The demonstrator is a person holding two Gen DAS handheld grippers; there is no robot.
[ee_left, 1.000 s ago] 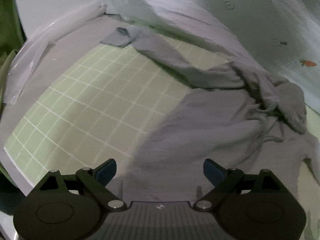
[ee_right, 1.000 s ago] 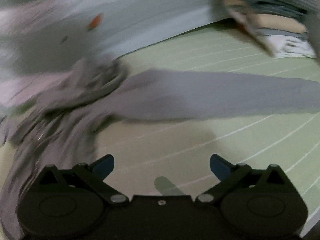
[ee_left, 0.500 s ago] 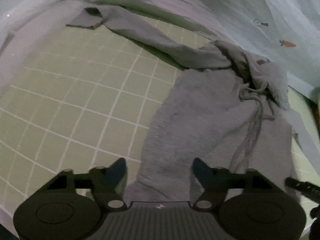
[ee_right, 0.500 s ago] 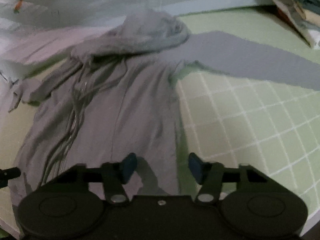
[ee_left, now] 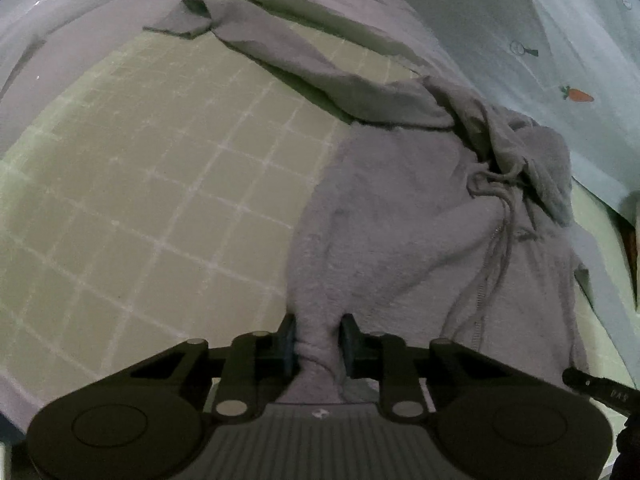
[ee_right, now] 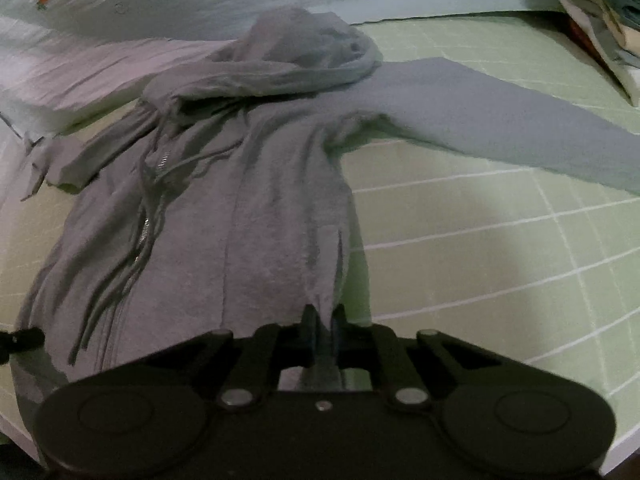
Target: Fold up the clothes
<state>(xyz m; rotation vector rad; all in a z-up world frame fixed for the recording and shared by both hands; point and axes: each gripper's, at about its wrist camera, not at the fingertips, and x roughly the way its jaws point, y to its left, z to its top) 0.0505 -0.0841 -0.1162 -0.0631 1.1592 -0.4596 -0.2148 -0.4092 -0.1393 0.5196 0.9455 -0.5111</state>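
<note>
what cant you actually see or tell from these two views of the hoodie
- Grey zip-up hoodie: hem hidden behind both claw bodies.
- Right sleeve: cuff cut off by the right wrist view's edge.
- Stack of folded items: cropped at the corner, contents unclear.
- Left claw, right claw: how much fabric is pinched is hidden.

Home bedroom or laundry corner, green gridded mat (ee_right: 500, 264) as folding surface, pale carrot-print bedsheet (ee_left: 520, 20) bunched behind, stack of folded clothes (ee_right: 600, 20) at the far edge, dim indoor light
</note>
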